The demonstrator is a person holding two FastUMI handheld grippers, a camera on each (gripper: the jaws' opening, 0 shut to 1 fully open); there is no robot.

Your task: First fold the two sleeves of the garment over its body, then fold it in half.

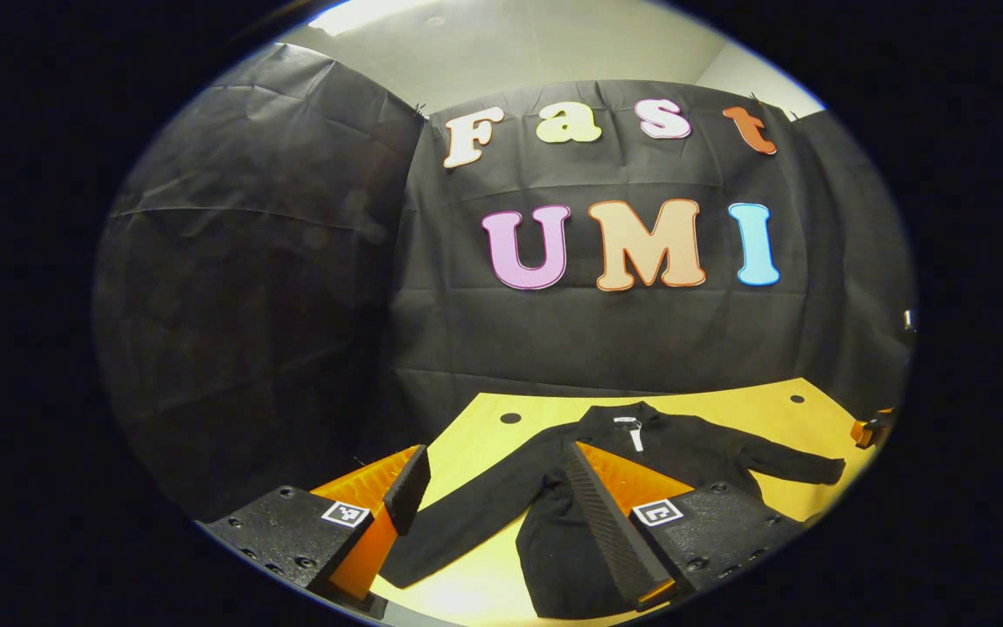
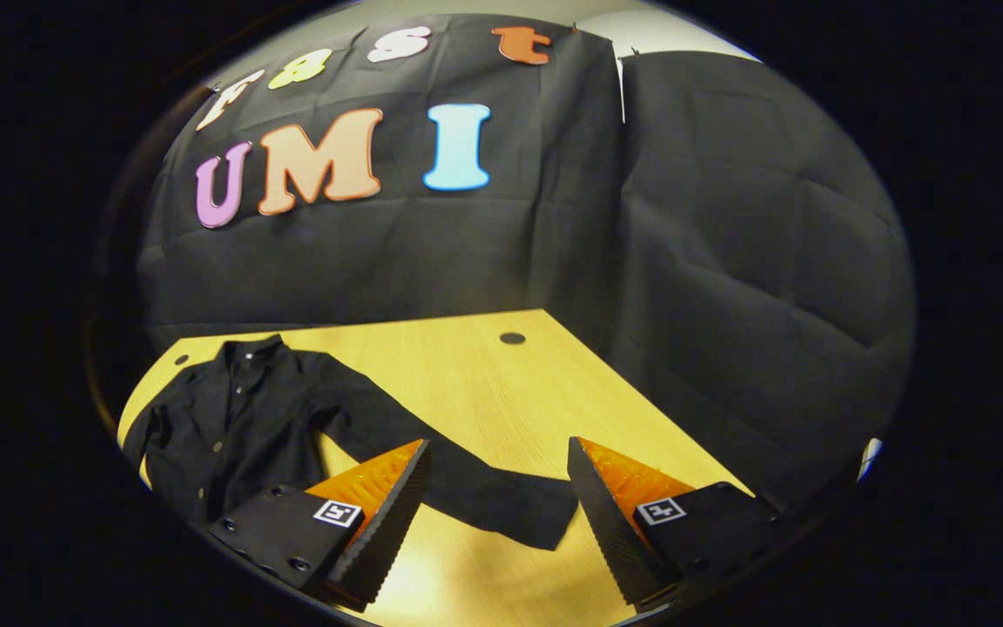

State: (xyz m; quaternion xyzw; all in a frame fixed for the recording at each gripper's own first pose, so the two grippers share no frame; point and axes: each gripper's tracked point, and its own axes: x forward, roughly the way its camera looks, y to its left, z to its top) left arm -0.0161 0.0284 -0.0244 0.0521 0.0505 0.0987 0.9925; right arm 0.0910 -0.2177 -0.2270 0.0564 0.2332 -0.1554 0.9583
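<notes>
Here the black garment (image 1: 641,453) lies flat on the wooden surface (image 2: 484,374), collar toward the booth wall and both sleeves spread out to the sides. The left gripper (image 1: 493,475) hangs wide open above the sleeve (image 1: 467,514) on its side. The right gripper (image 2: 497,475) is likewise spread wide, over the cuff end of the other sleeve (image 2: 501,496).

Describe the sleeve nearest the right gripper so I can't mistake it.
On the yellow wooden table lies a black garment, spread flat. One sleeve runs out from its body, its cuff between the open right gripper fingers; the other lies on the garment's far side.
</notes>
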